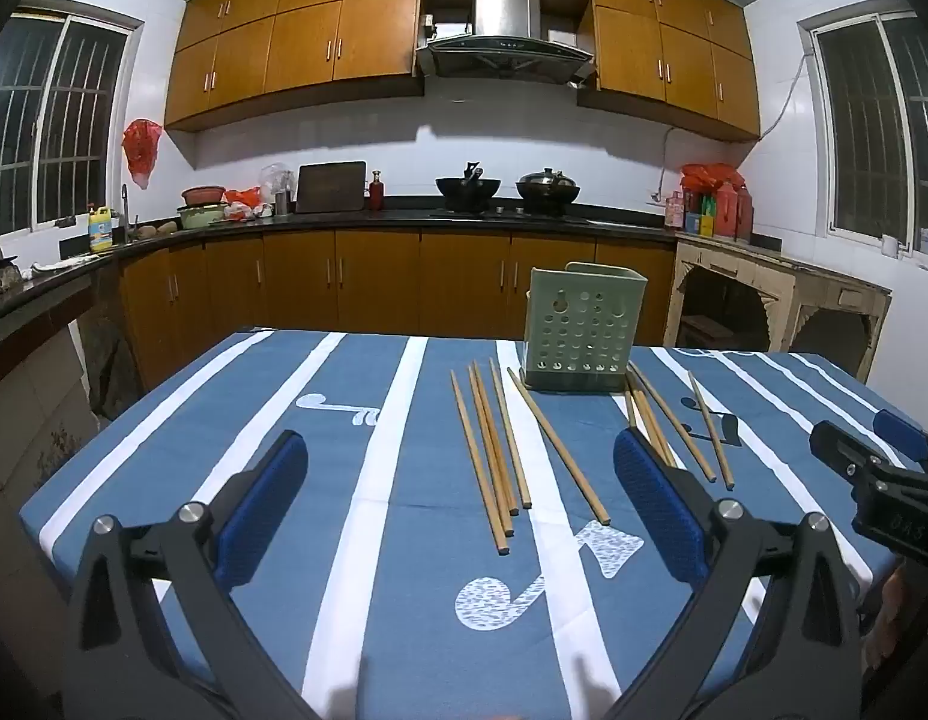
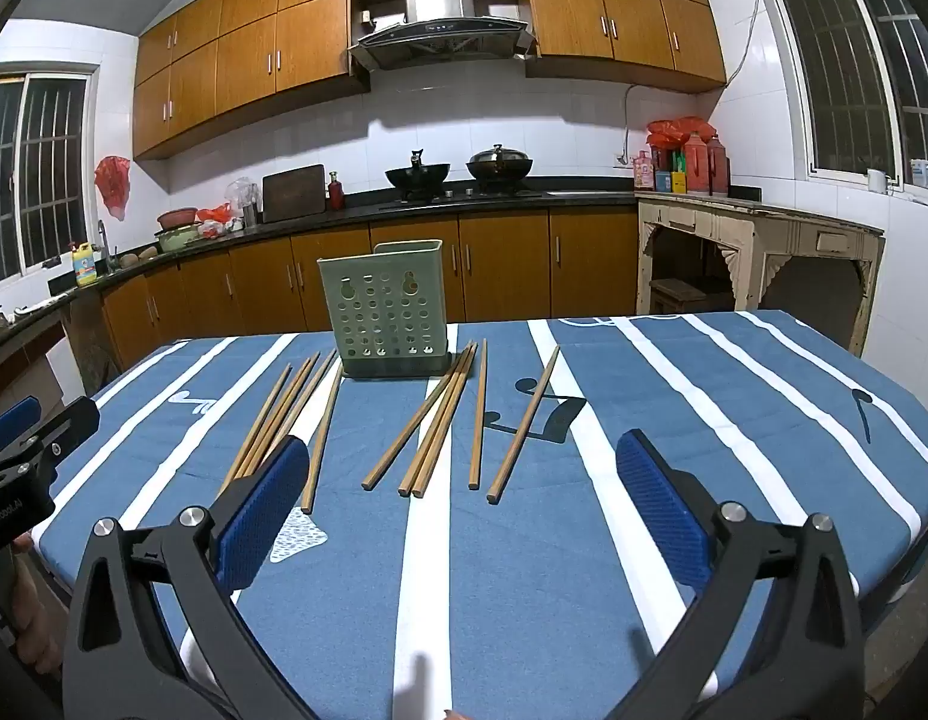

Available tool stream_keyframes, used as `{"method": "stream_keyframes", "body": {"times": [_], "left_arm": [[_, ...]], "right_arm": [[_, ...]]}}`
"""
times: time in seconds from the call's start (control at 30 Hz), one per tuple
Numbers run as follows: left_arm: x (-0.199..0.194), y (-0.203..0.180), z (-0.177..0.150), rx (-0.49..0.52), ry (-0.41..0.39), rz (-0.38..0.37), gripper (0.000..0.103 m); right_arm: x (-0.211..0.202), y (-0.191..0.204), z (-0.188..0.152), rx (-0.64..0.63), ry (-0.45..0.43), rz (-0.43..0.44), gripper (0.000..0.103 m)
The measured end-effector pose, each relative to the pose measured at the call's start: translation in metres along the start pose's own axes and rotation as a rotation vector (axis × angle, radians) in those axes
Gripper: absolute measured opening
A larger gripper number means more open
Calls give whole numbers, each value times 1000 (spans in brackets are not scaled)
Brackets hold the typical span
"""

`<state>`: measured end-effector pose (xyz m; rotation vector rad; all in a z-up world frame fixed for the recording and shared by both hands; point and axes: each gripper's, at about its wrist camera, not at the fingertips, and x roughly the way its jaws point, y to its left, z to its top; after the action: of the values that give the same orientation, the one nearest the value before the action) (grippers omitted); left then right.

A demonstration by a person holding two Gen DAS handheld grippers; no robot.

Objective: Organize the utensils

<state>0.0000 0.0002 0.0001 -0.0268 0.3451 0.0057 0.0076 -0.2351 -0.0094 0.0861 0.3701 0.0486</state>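
Observation:
Several wooden chopsticks lie loose on the blue striped tablecloth (image 1: 344,396). In the left wrist view one bunch (image 1: 494,450) lies between my fingers' line of sight and another bunch (image 1: 674,420) lies right of it. A pale green perforated utensil holder (image 1: 584,330) stands upright behind them, near the far table edge. My left gripper (image 1: 459,438) hovers above the near part of the table, open and empty. In the right wrist view the holder (image 2: 386,306) stands left of centre, with chopsticks (image 2: 434,420) fanned out before it. My right gripper (image 2: 462,438) is likewise open and holds nothing.
The right gripper (image 1: 860,429) shows at the right edge of the left wrist view; the left gripper (image 2: 44,414) shows at the left edge of the right one. Behind the table runs a kitchen counter (image 1: 404,219) with woks (image 1: 467,189) and wooden cabinets.

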Motion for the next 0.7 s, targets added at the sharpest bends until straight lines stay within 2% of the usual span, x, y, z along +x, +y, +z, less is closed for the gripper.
{"method": "stream_keyframes", "body": {"times": [0.7], "left_arm": [[0, 0, 0, 5, -1, 0, 99]], "right_arm": [[0, 0, 0, 1, 3, 0, 101]]}}
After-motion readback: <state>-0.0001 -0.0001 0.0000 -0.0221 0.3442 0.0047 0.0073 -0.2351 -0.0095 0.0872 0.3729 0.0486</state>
